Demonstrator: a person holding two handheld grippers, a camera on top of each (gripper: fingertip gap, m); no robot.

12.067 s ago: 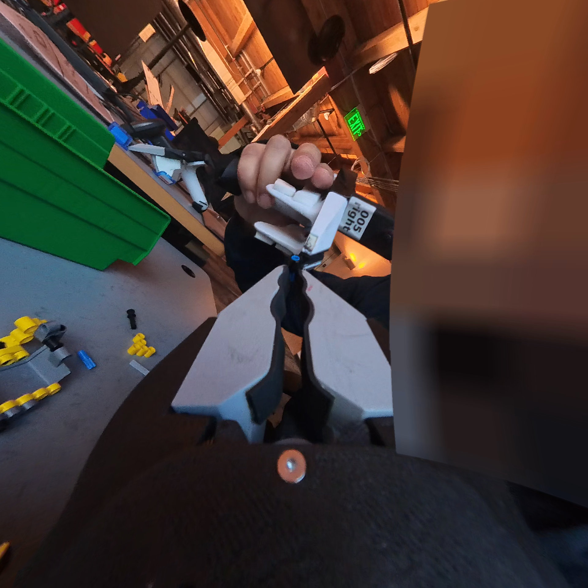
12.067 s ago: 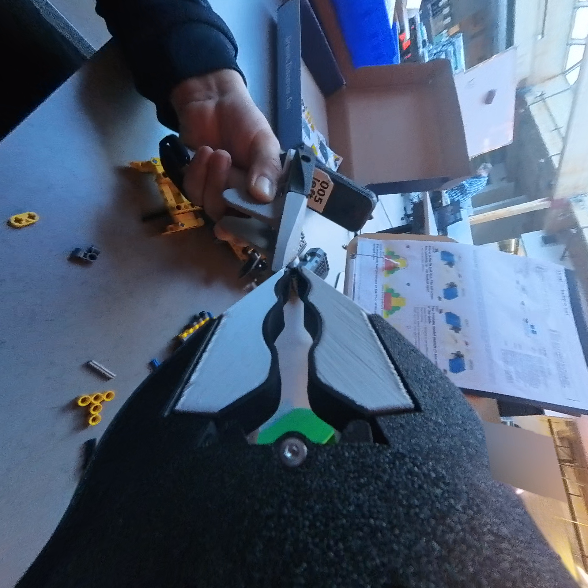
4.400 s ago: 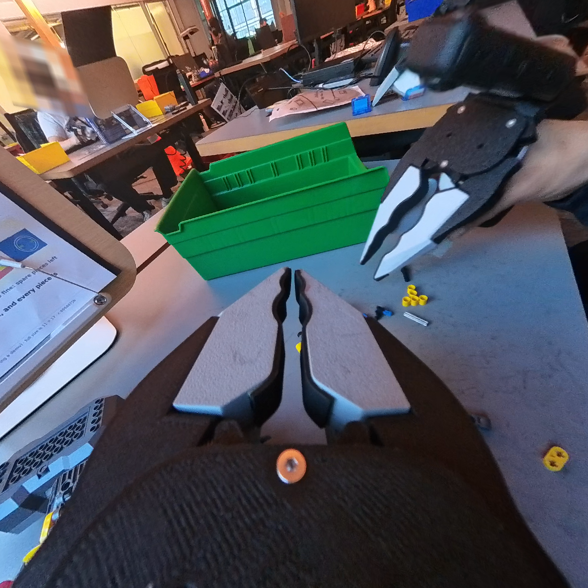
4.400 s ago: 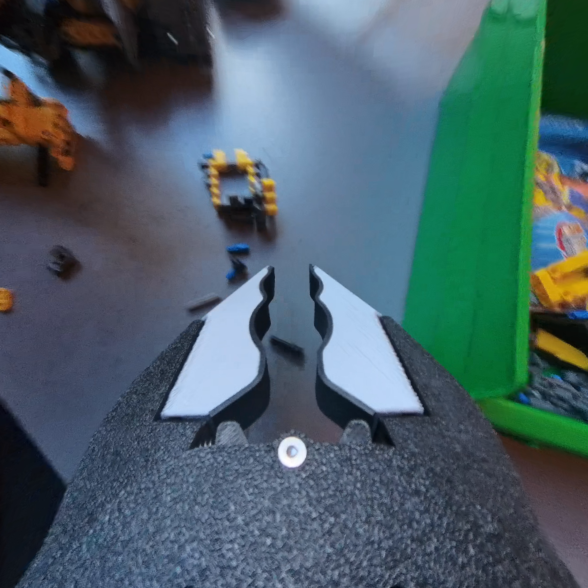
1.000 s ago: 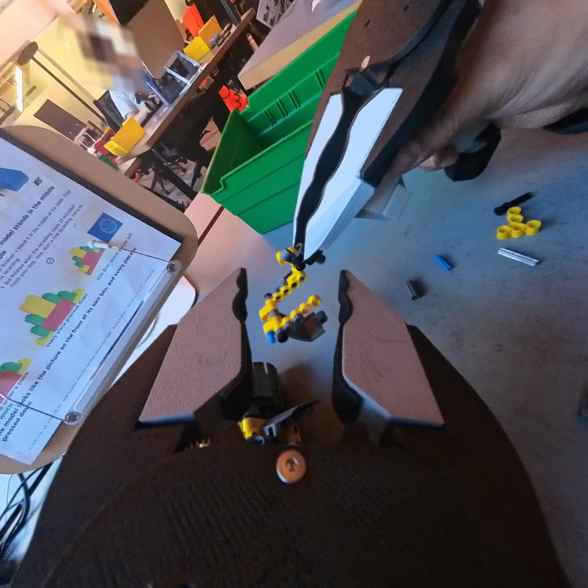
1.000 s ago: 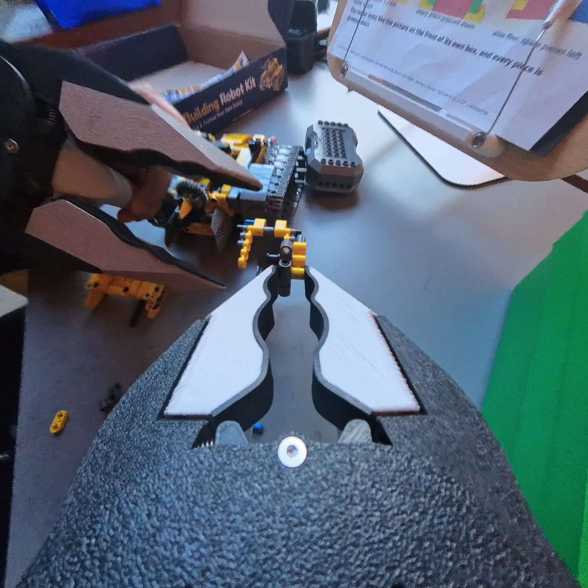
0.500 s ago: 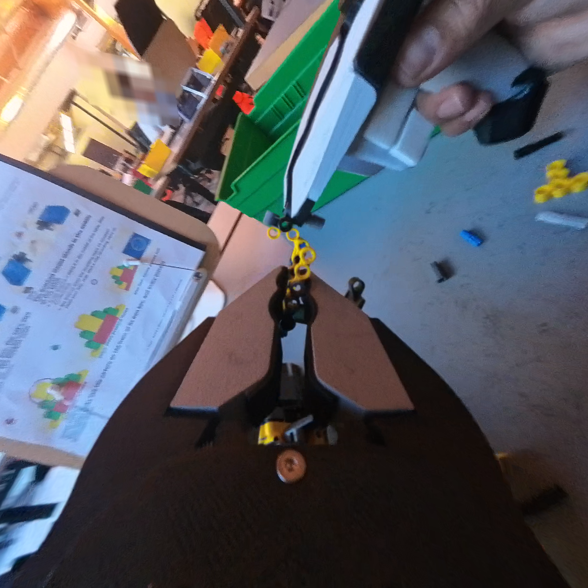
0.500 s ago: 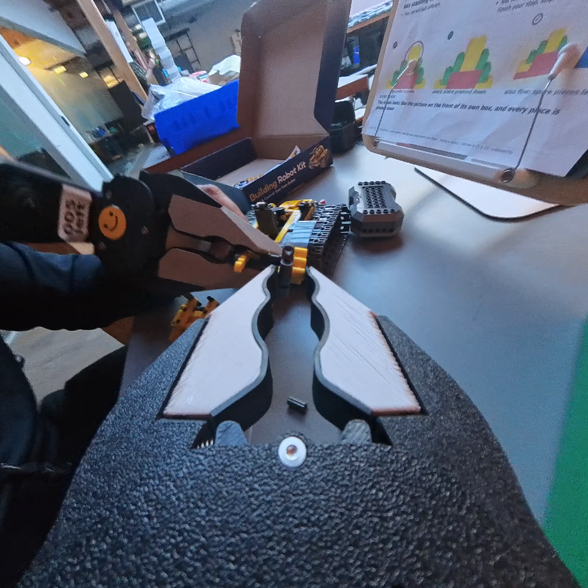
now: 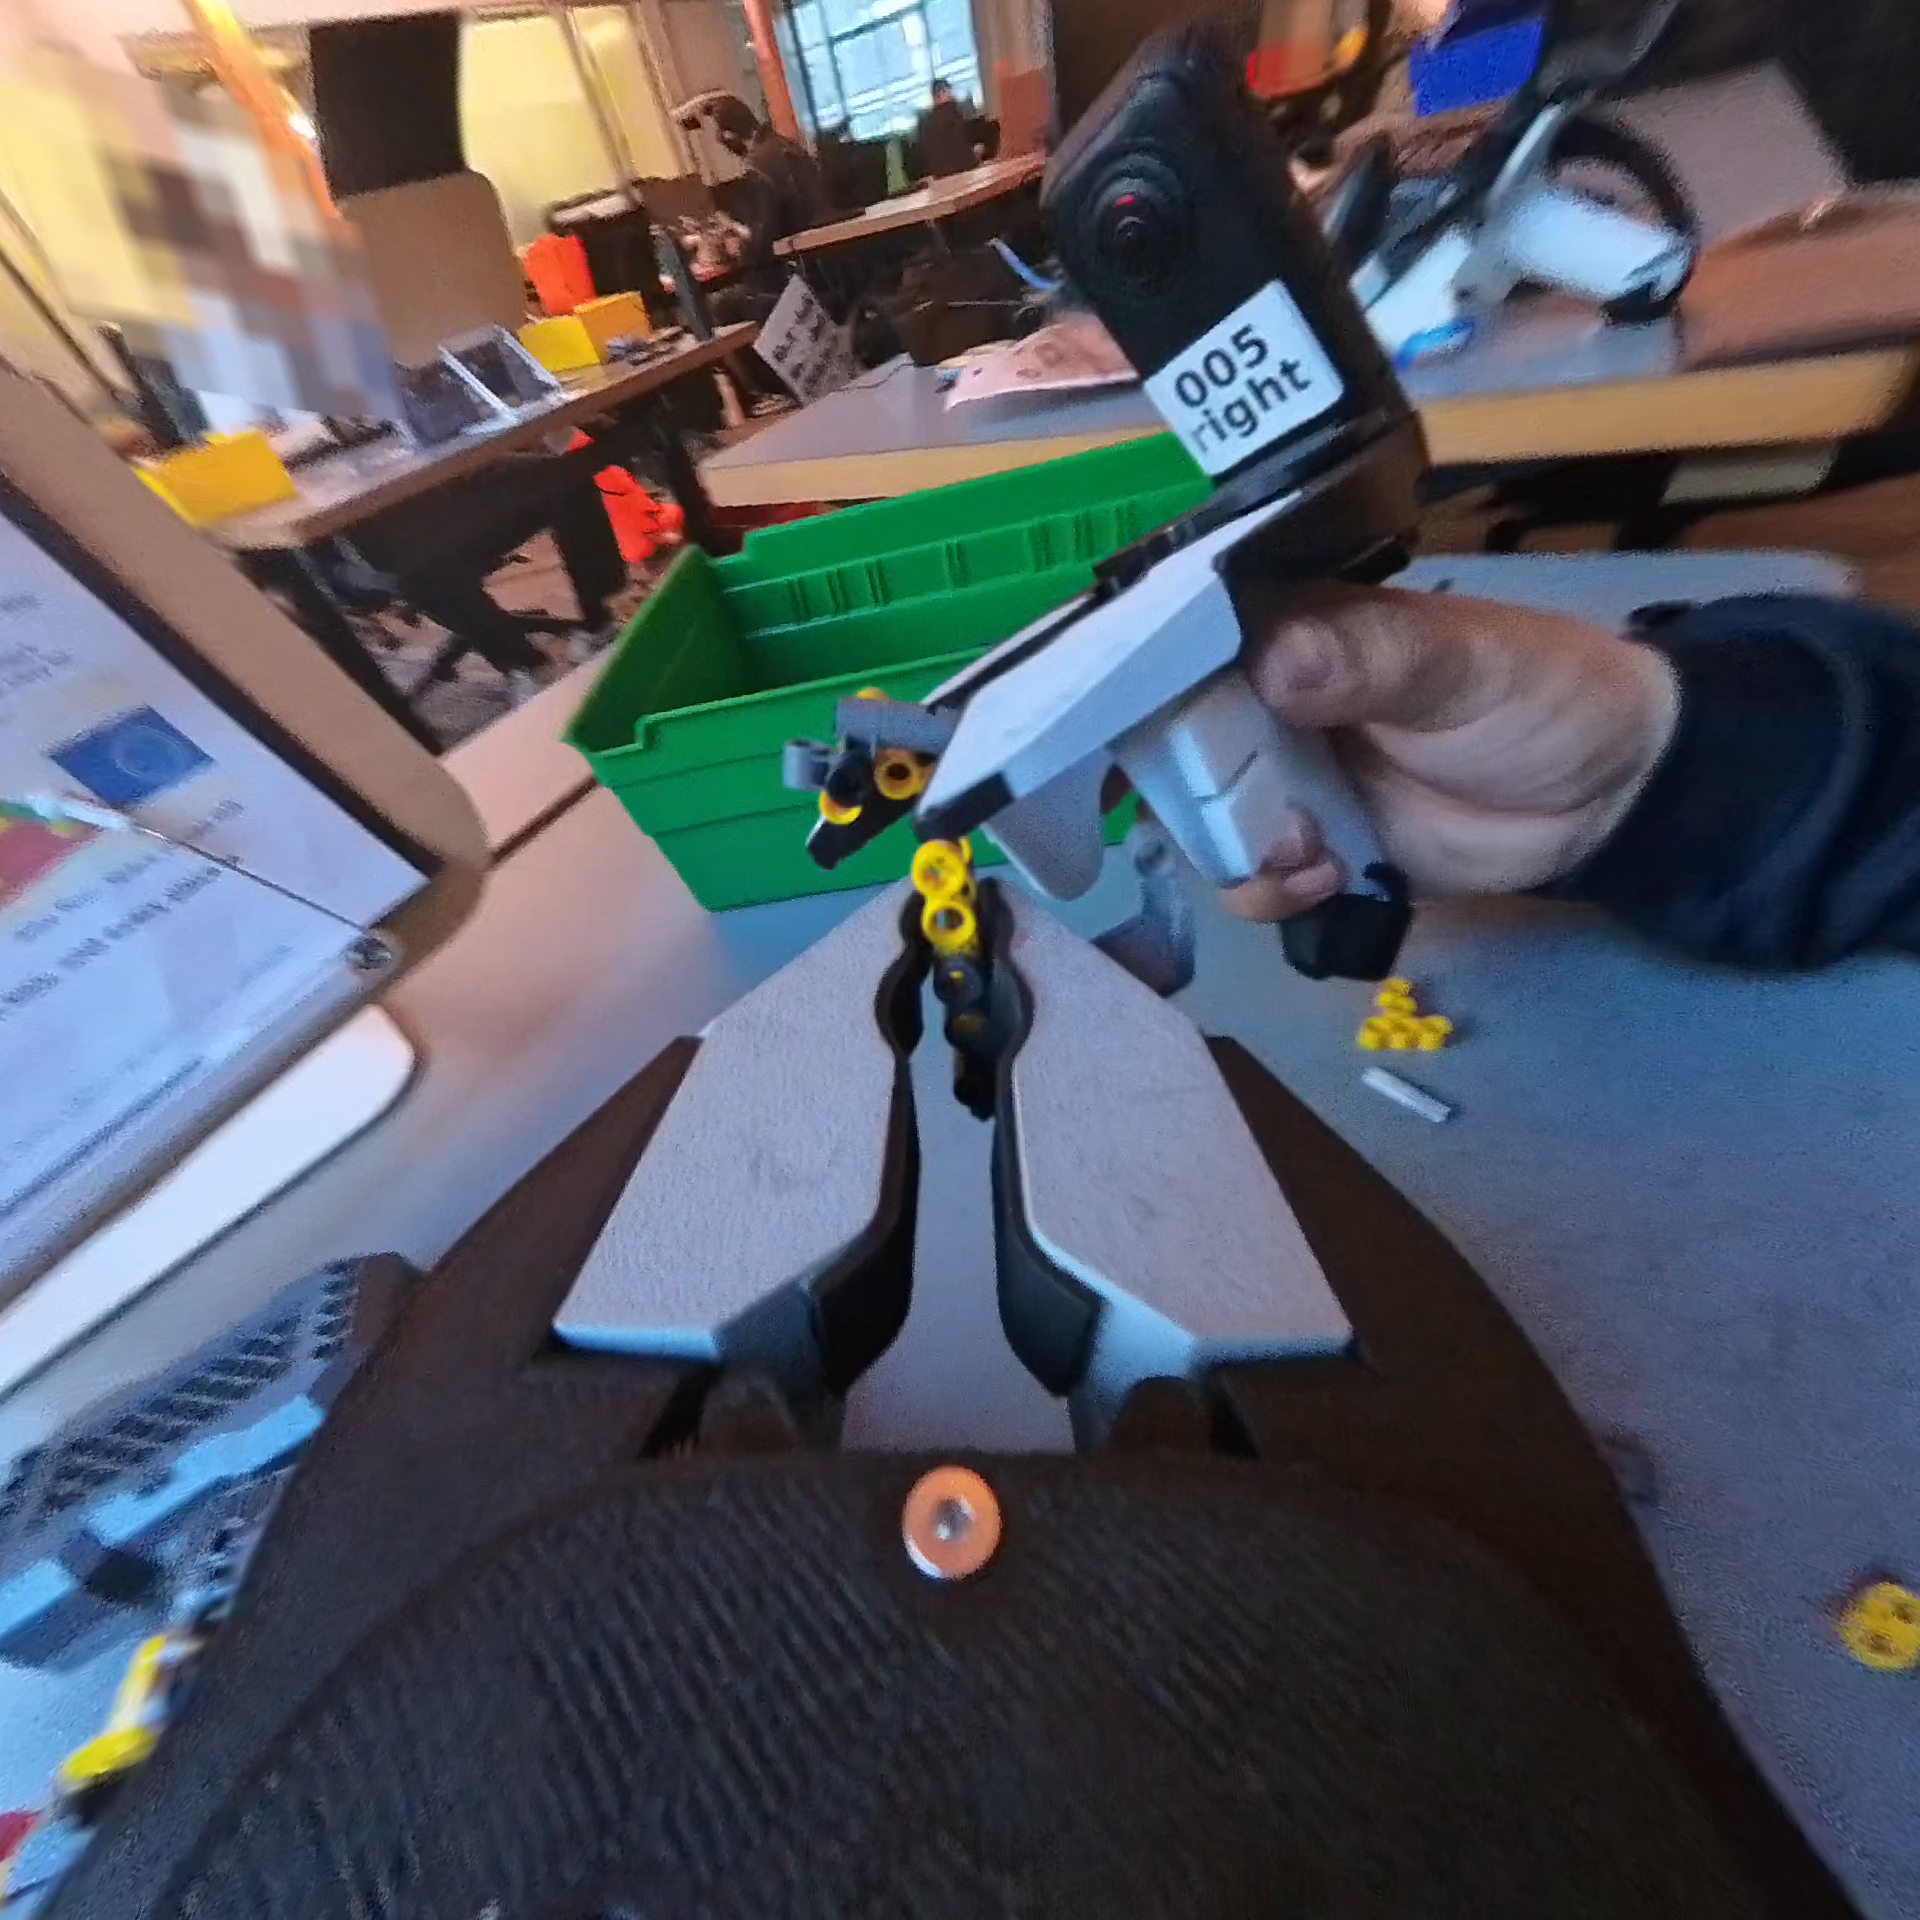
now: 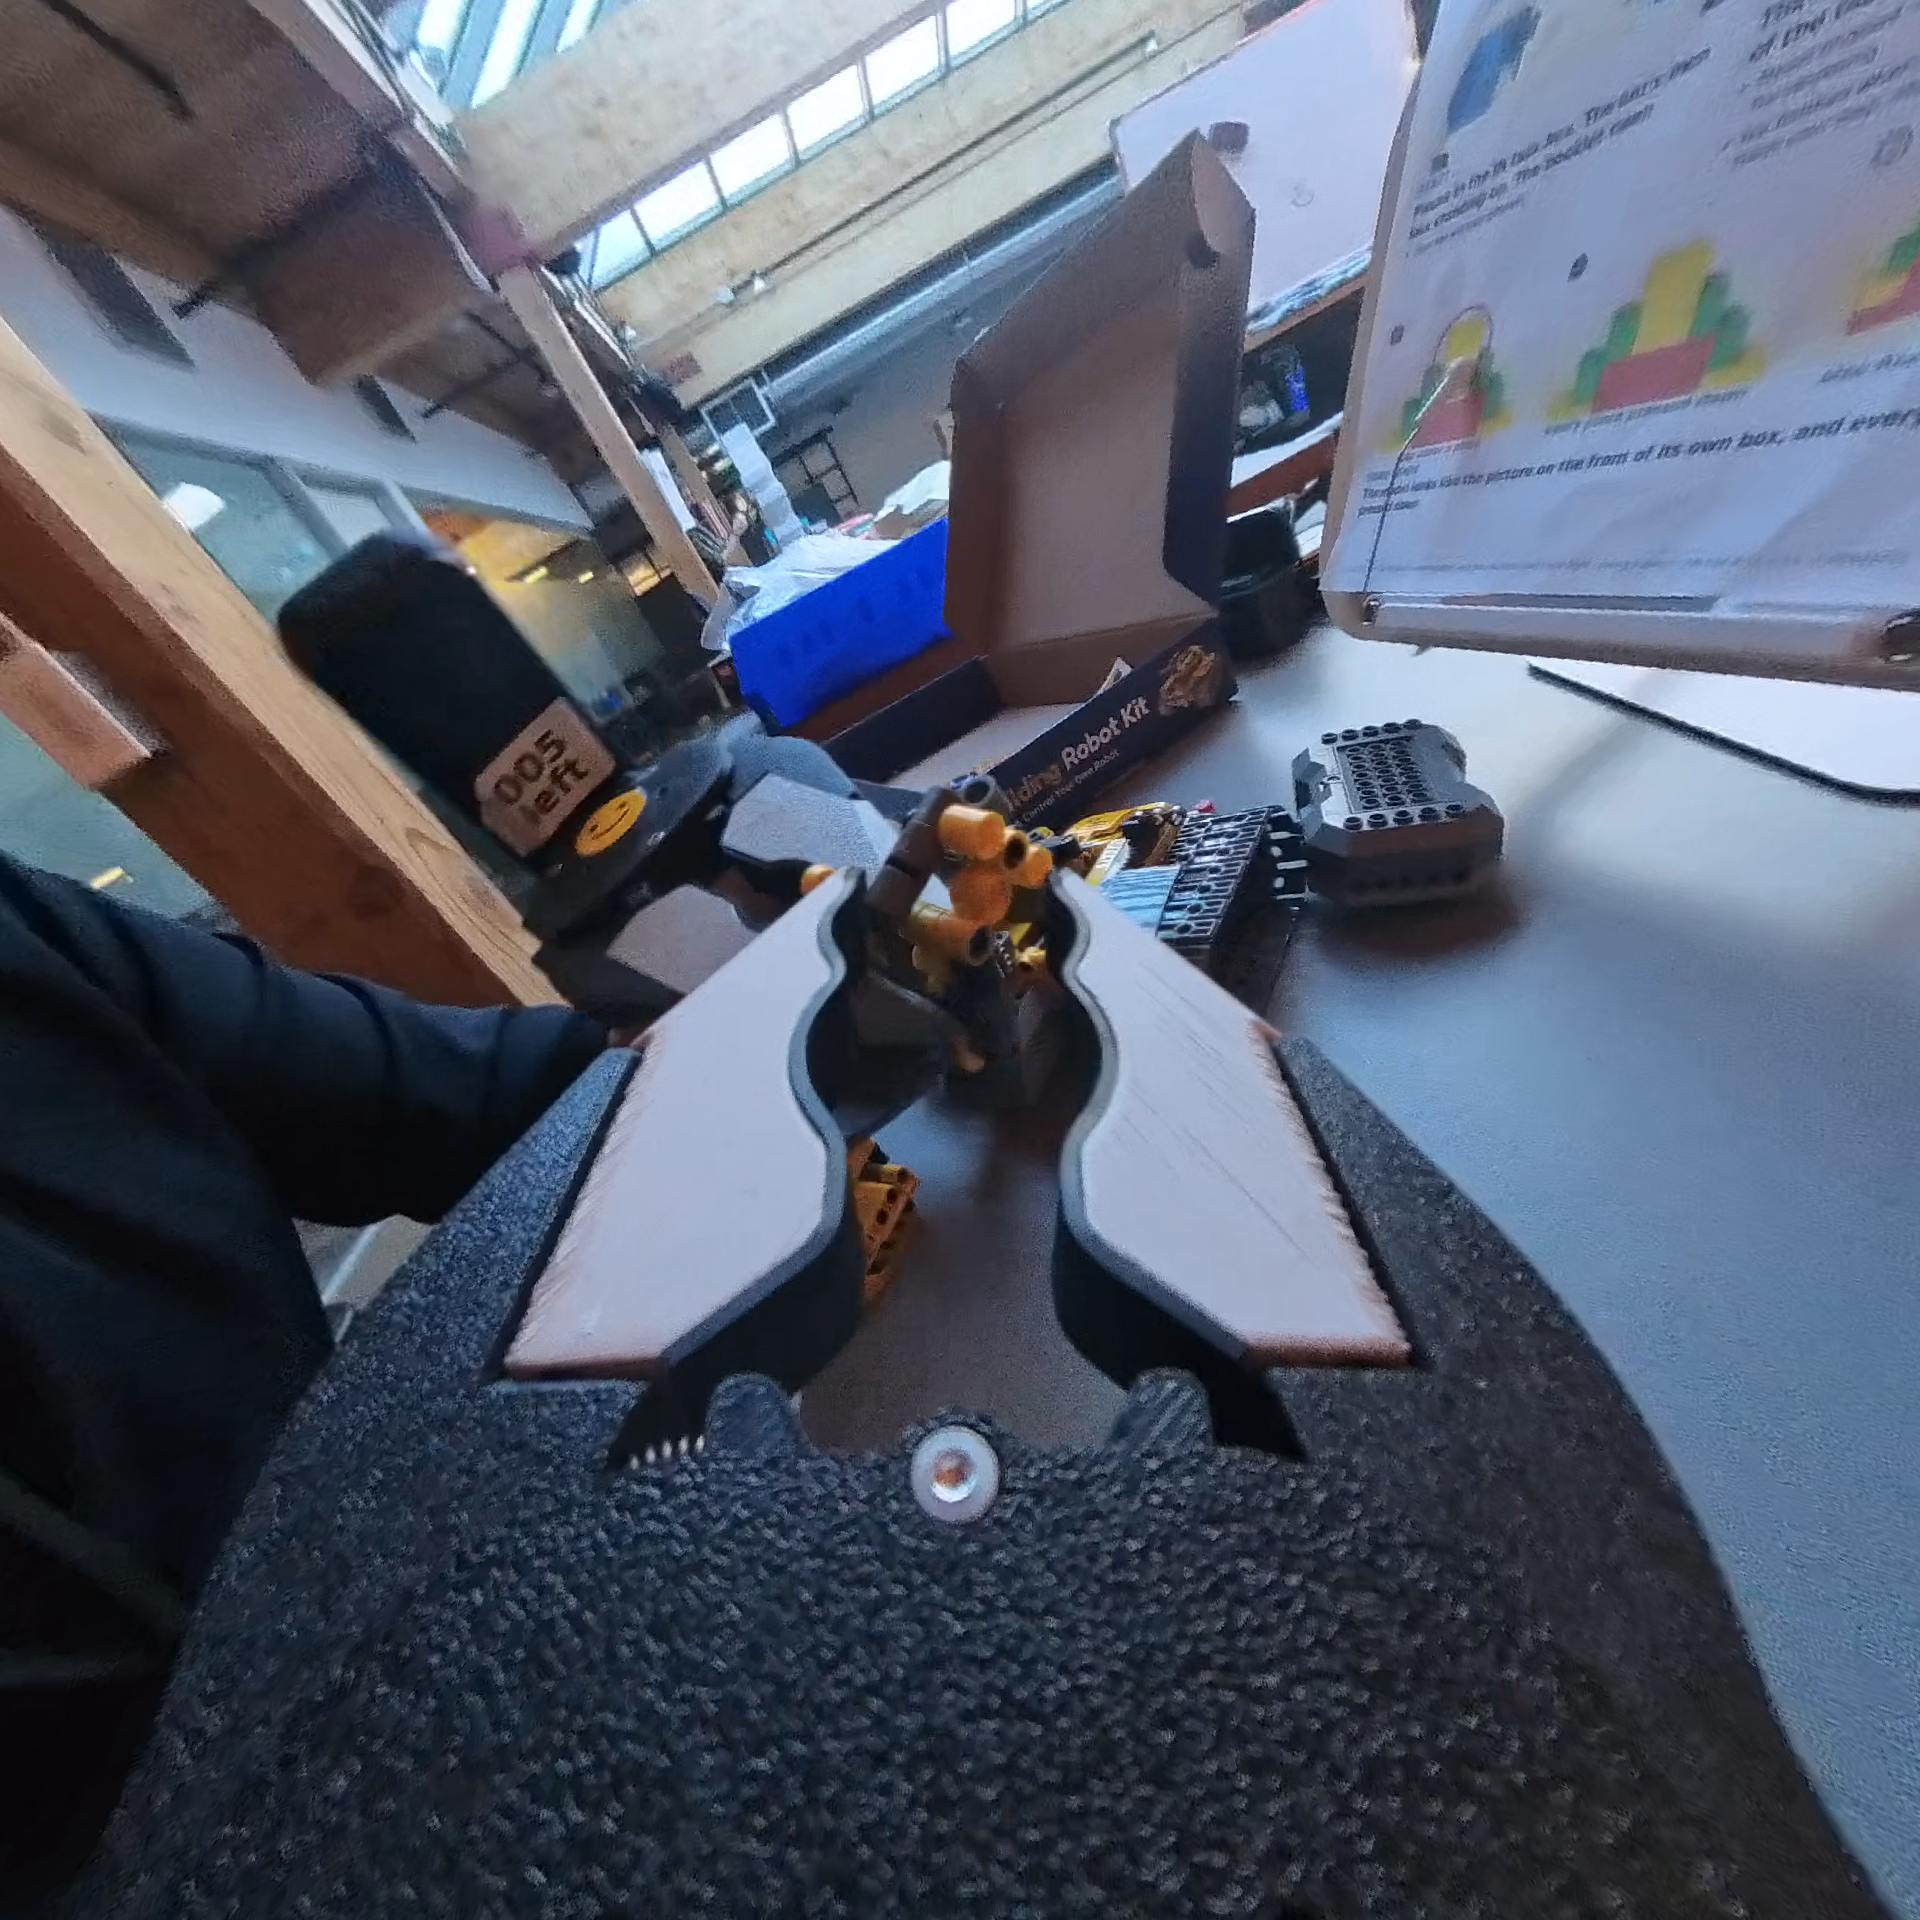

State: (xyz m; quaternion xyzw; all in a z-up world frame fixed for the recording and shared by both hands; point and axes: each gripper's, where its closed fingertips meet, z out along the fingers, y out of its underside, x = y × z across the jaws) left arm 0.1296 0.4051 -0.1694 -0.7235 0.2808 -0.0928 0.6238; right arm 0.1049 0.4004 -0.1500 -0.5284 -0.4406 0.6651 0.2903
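Assembly (image 9: 948, 940) of yellow and black building pieces sits pinched between my left gripper's (image 9: 954, 914) closed fingers, above the worktop (image 9: 1662, 1195), where a second ago that gripper gaped around it. My right gripper (image 9: 935, 774) touches its upper end, before the green bin (image 9: 727, 675).

From the right wrist, my right gripper (image 10: 954, 883) has spread from its pinch and now brackets the assembly (image 10: 961, 894) loosely: the hold has passed to my left gripper (image 10: 821, 831).

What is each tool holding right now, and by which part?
Left tool pinches the yellow-and-black brick assembly by its lower black end. Right tool straddles its upper end, open.
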